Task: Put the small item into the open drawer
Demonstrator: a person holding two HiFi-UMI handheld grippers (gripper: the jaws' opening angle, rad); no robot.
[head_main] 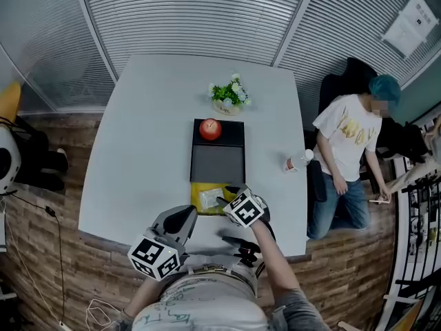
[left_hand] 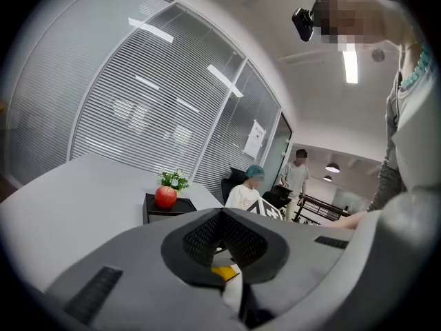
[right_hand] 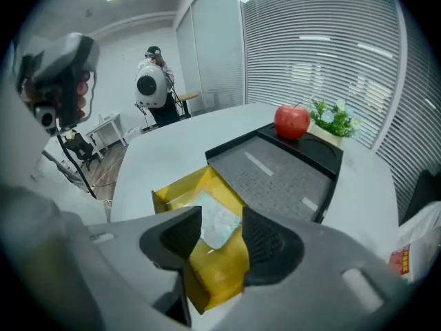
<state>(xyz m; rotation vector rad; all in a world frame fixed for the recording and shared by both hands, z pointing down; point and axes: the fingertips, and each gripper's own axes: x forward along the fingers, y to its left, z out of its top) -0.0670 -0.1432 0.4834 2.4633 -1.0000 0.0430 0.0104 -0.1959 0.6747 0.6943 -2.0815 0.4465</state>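
With the small pale crinkly packet (head_main: 209, 197) already lying inside the open yellow drawer (right_hand: 172, 193), the right gripper (right_hand: 222, 223), its jaws spread and empty just above it, should lift straight clear without snagging the drawer's walls, while the left gripper (left_hand: 222, 216) waits clenched on nothing.

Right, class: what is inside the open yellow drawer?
A pale, crinkly packet lies inside the yellow drawer. The right gripper hangs over it with its jaws apart, covering parts of the drawer's floor, so anything there cannot be seen.
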